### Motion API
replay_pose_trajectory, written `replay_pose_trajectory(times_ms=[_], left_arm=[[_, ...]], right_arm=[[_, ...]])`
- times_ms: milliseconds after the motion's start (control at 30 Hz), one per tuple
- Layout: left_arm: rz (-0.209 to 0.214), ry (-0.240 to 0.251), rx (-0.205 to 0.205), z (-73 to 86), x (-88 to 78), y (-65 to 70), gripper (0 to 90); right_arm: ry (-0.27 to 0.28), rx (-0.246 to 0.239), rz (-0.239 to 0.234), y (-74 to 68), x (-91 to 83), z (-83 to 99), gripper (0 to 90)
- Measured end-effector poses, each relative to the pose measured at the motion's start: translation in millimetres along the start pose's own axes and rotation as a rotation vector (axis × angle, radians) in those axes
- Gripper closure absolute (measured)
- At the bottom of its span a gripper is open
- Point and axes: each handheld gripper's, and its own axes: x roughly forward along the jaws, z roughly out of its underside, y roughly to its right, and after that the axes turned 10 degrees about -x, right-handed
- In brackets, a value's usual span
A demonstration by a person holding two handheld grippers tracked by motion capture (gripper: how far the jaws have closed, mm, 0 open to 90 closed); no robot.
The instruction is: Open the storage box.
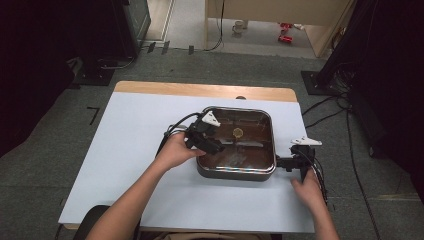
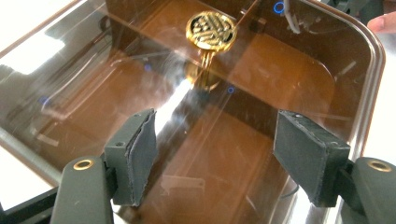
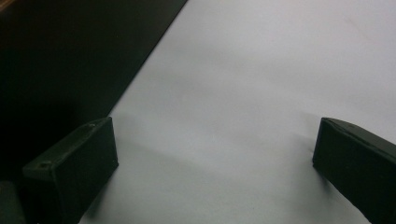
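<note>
1. High view: we see a square pan [image 1: 237, 172] with a tinted glass lid [image 1: 250, 150] sitting toward the right side of the table [image 1: 130, 170], close to its near edge.
2. The lid is still on, its gold knob [image 1: 238, 132] untouched, so we judge the lifting not yet begun.
3. Our left gripper [image 1: 216, 145] hovers over the lid's left part; in the left gripper view its jaws stand moderately apart, nothing between them, and the gold knob [image 2: 211, 31] lies ahead.
4. Our right gripper [image 1: 286, 163] rests just beside the pan's right wall, jaws wide and empty over the bare table [image 3: 261, 93].
5. What is left: reach the knob, grip it, raise the lid.
</note>
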Motion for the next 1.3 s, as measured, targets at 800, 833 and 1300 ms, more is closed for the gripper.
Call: replay_pose_trajectory(times_ms=[800, 833, 1300], left_arm=[[0.024, 0.045, 0.029, -33.2, 50.3, 3.9, 43.0], [0.028, 0.042, 0.025, -33.2, 52.8, 3.8, 43.0], [-0.002, 0.096, 0.054, -30.8, 58.3, 5.1, 58.6]], right_arm=[[0.0, 0.002, -0.001, -0.1, 0.0, 0.0, 0.0], [0.0, 0.002, -0.001, -0.1, 0.0, 0.0, 0.0], [-0.001, 0.001, 0.0, 0.0, 0.0, 0.1, 0.0]])
